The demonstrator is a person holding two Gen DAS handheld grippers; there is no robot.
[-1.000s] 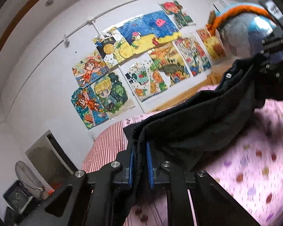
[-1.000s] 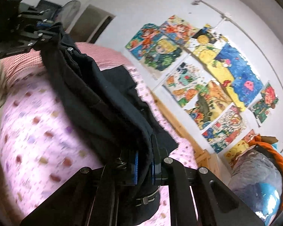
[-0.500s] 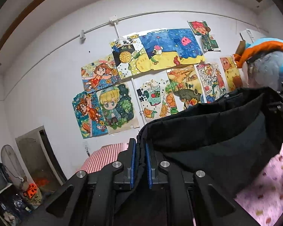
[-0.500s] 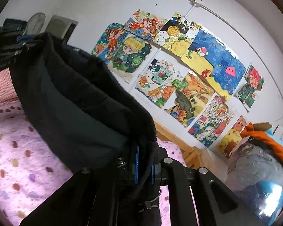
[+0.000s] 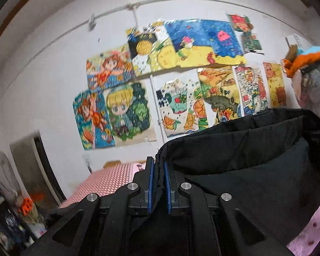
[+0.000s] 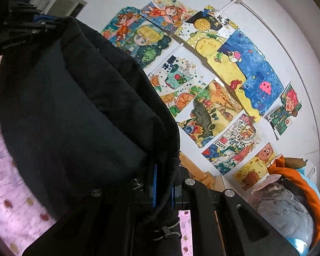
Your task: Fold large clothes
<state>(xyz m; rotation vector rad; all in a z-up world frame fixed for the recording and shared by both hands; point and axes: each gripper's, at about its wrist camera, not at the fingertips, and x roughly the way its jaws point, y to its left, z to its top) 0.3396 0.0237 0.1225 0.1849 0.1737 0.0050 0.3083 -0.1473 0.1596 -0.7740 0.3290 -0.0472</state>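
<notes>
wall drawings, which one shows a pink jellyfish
The blue-and-yellow sea drawing in the top row, with a pink jellyfish on blue water above yellow sand. The others show cartoon children, fruit, bears or buildings.

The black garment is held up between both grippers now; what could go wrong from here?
1. The left gripper and the right gripper each pinch only a thin edge of the black garment; the heavy fabric might slip out.
2. The cloth sags between them in bunched layers, so it may land creased on the pink bedsheet.
</notes>
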